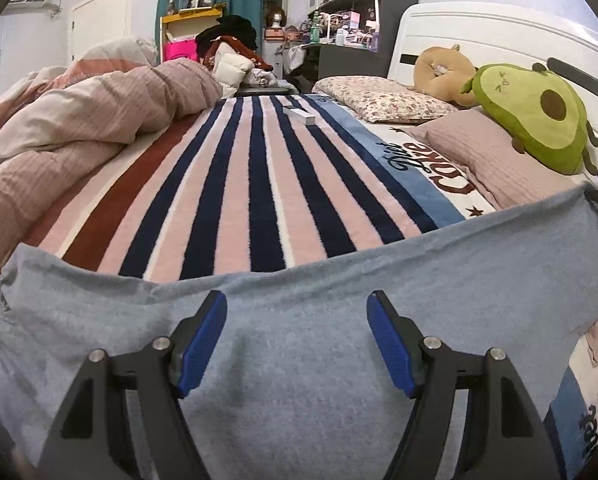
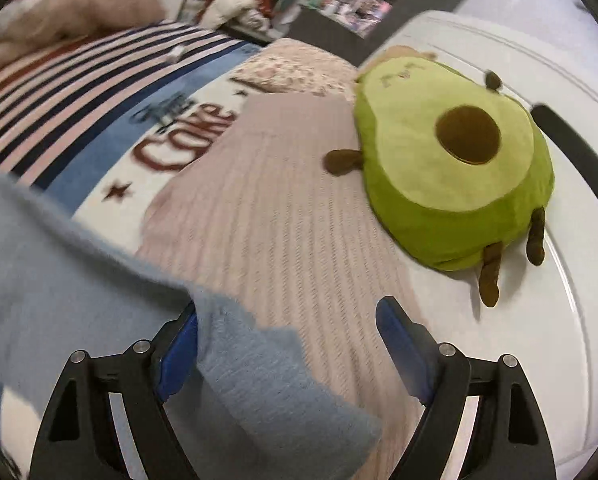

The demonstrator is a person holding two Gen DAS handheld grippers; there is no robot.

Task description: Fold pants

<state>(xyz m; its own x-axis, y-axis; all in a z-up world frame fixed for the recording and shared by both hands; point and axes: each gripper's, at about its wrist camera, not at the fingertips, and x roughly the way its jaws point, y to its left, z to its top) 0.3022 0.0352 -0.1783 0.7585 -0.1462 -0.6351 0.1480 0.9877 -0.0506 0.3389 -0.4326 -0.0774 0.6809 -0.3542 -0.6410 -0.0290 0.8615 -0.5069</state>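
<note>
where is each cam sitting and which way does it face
Left wrist: on the left gripper, low over the blue pants, facing along the striped blanket toward cluttered shelves; its two open fingers show.
Right wrist: on the right gripper, tilted toward the headboard; open fingers, pants end between them.
Shared: pants, blanket, avocado plush, pink pillow.

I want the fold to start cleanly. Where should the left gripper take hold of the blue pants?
Probably the far edge of the blue pants, straight ahead of the open left gripper. The cloth lies flat there, so come in low from the near side, one finger sliding under that edge.
</note>
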